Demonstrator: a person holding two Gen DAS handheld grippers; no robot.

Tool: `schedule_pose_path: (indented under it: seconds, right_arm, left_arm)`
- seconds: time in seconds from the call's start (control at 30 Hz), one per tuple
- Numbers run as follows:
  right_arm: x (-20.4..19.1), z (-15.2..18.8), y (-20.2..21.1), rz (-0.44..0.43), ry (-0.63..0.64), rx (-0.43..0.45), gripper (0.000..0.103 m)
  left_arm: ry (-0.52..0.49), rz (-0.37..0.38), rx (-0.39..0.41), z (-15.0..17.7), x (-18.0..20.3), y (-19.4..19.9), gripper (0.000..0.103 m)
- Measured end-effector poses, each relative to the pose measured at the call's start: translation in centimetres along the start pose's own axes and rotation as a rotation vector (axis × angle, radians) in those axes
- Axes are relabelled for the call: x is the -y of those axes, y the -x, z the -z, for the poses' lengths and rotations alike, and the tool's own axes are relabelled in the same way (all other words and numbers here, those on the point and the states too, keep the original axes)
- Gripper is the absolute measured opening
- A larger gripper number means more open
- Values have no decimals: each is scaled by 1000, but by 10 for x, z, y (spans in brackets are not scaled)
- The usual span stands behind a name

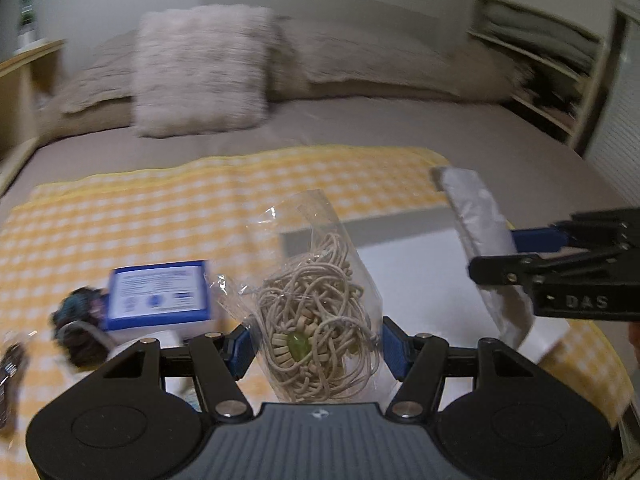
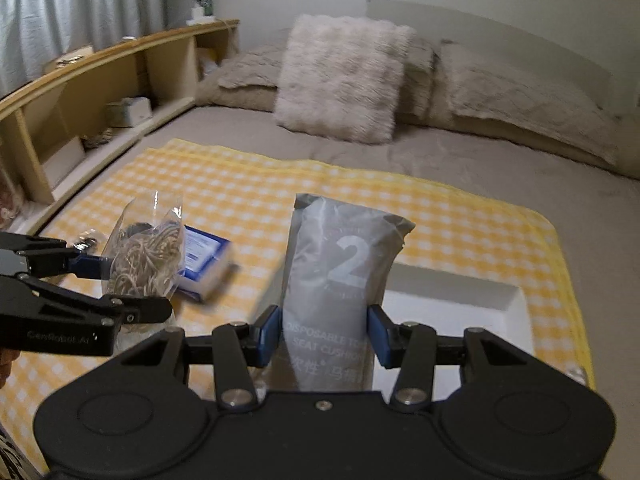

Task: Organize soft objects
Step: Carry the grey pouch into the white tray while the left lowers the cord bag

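My left gripper (image 1: 316,346) is shut on a clear plastic bag of beige cord (image 1: 320,320) with a green bead, held above the yellow checked cloth (image 1: 160,208). It also shows in the right wrist view (image 2: 144,256). My right gripper (image 2: 324,334) is shut on a grey seat-cushion packet (image 2: 340,276) marked "2", held upright over a white tray (image 2: 480,308). The packet shows in the left wrist view (image 1: 484,232), above the tray (image 1: 420,280).
A blue and white box (image 1: 160,294) and a dark bundle (image 1: 80,320) lie on the cloth at left. A fluffy pillow (image 2: 344,76) and beige pillows sit at the bed's head. Wooden shelves (image 2: 80,100) run along the left side.
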State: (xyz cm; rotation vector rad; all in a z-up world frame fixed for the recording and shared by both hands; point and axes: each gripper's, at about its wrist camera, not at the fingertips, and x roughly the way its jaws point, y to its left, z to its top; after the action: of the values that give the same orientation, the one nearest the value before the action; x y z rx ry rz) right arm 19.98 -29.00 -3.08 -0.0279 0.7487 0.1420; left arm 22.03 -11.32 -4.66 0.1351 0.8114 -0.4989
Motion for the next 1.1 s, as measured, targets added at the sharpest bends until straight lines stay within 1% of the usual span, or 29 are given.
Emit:
schedule_pose_path:
  seconds: [0.1,0.2,0.27,0.33,0.47,0.63,0.7,0.8,0.93,1.03,1.1]
  right_arm:
    - [14,8,-4,15,-12,-35,48]
    - [22,16,-10,27,-21,-69,48]
    - [25,20,-15,31,-23,-92,48]
    - [29,23,-20,34,-25,-114,48]
    - [35,30,-30,45,-25,-152,49]
    - [39,37,-51,47,-22,-217,49]
    - [39,40,-59,38,-20,-242,49]
    - [36,42,-69,21,-20,-266,49]
    - [33,43,-82,6,-39,-295,49]
    - [31,45,-91,2,-47,-319,49]
    - [29,47,-95,-22,-57,-330,54]
  left_arm:
    - [-73,56,-41,3,14,-14,63]
    - [-129,116,-99,5,30,-32,63]
    - [-149,163,-144,8,38,-44,63]
    - [-158,189,-181,10,45,-56,63]
    - [-164,175,-239,11,48,-81,64]
    - [-135,158,-289,17,38,-101,66]
    - [-131,148,-299,17,35,-103,71]
    - [-128,149,-283,15,30,-98,79]
    - [-108,178,-255,13,24,-87,79]
    - [-113,175,-255,14,22,-83,77]
    - [-121,169,-267,16,23,-81,72]
